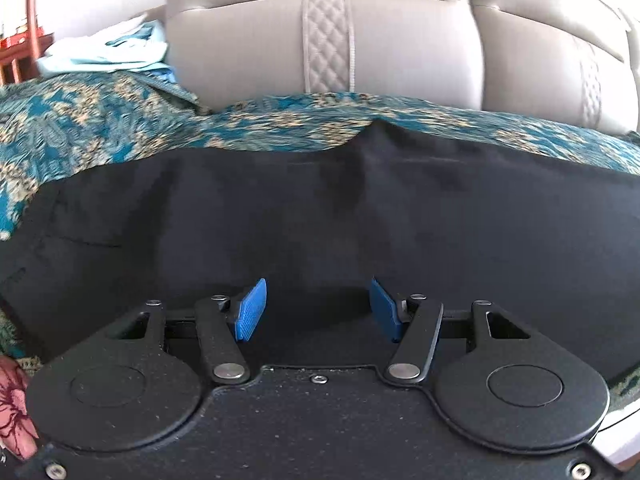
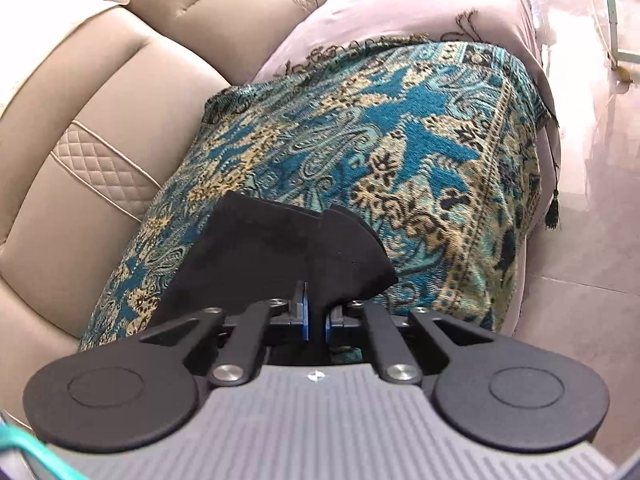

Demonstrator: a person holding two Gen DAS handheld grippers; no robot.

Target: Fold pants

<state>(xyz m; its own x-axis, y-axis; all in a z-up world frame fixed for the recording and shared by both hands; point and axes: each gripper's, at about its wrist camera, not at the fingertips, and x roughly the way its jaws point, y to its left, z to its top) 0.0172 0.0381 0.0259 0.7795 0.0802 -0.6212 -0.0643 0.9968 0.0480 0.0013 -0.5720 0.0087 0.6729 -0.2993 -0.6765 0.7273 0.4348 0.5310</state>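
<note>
Black pants [image 1: 320,216] lie spread on a teal and gold patterned throw [image 1: 100,120] over a sofa seat. My left gripper [image 1: 318,308] is open, its blue pads [image 1: 250,310] just above the near part of the pants and holding nothing. In the right wrist view, my right gripper [image 2: 316,314] is shut on a bunched end of the black pants [image 2: 276,248], which stands up in folds above the patterned throw [image 2: 400,140].
The beige sofa backrest [image 1: 360,40] rises behind the seat. Light blue clothes [image 1: 120,48] lie at the far left. A pinkish cushion [image 2: 400,4] sits beyond the throw. The tiled floor [image 2: 592,200] lies off the seat's right edge.
</note>
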